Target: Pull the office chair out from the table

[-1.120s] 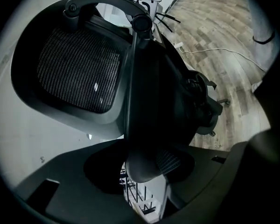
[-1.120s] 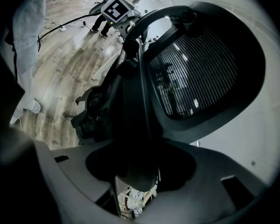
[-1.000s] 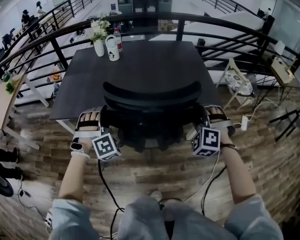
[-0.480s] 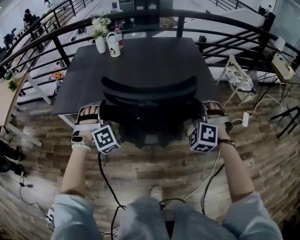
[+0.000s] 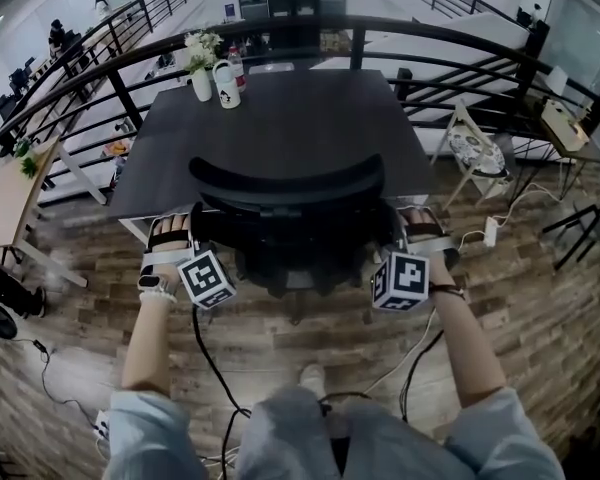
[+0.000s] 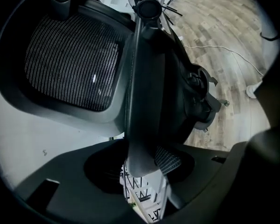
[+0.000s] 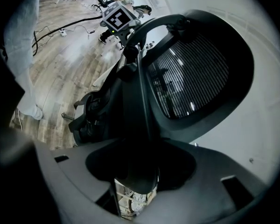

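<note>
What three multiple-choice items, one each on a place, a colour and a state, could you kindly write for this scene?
1. Where on the table does the vase stand?
A. far left corner
B. near right corner
C. centre

2. What colour are the flowers in it?
A. red
B. white
C. blue

3. What is between each gripper's jaws?
A. nothing
B. a cable
C. part of the office chair

Answers:
1 A: the head view shows the vase at the far left corner.
2 B: the blooms are white.
3 C: the left gripper and right gripper each close on a side of the chair.
</note>
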### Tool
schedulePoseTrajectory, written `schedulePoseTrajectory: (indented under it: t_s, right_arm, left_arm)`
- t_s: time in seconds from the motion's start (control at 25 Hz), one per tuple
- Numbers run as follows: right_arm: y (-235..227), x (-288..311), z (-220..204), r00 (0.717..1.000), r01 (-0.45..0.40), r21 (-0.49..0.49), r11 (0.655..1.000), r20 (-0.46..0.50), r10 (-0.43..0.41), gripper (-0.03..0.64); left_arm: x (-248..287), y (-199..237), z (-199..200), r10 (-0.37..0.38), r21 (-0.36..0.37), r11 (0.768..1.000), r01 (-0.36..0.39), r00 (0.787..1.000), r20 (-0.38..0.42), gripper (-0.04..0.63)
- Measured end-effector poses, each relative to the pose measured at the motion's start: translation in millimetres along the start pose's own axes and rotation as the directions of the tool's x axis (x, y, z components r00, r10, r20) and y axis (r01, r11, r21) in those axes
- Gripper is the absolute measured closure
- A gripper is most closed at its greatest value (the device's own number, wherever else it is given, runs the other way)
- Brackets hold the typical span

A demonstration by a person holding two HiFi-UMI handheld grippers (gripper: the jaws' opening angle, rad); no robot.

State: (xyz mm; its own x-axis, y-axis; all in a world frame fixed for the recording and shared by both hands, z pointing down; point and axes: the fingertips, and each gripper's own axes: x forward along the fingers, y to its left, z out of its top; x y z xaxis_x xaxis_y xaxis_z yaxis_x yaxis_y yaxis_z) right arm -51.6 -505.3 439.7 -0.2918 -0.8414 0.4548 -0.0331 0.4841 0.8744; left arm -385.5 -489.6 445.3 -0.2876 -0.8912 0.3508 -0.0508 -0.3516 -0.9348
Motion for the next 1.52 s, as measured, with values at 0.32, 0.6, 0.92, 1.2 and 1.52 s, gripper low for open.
schedulePoseTrajectory:
  t_s: [0.32,0.6,0.92,1.2,1.52]
  right_arm:
    - [20.4,-36.0,5.8,0.999,-0.007,-0.003,1.0,0.036,0.007,0.417]
    - [40.3,-72.4,1.6,0.999,-0.007,-0.006,1.0,0.042,0.007,0.417]
    - [56.7,-117.5,-41.8,1.0,-0.006,0.003,1.0,0.018,0.006,0.416]
    - [83.1,-173.9,-56.0,1.0,0.011,0.009,1.0,0.022,-0.011,0.416]
    - [114.4,-237.0,-80.1,1.0,0.017,0.026,1.0,-0.01,-0.017,0.413]
  left_arm:
    - [-43.4,-16.2,-9.5,-0.003,-0.015,1.0,0.002,0.999,-0.041,0.391]
    - [-94.2,-38.5,-10.8,-0.023,-0.025,0.999,0.022,0.997,-0.069,0.391]
    - [-170.9,-66.9,28.7,-0.037,-0.017,0.999,0.037,0.999,-0.018,0.391]
    - [-225.5,-86.2,40.8,-0.032,-0.015,0.999,0.032,0.999,-0.029,0.391]
    - [-288.6,-111.5,64.8,-0.045,-0.016,0.999,0.045,0.999,0.02,0.391]
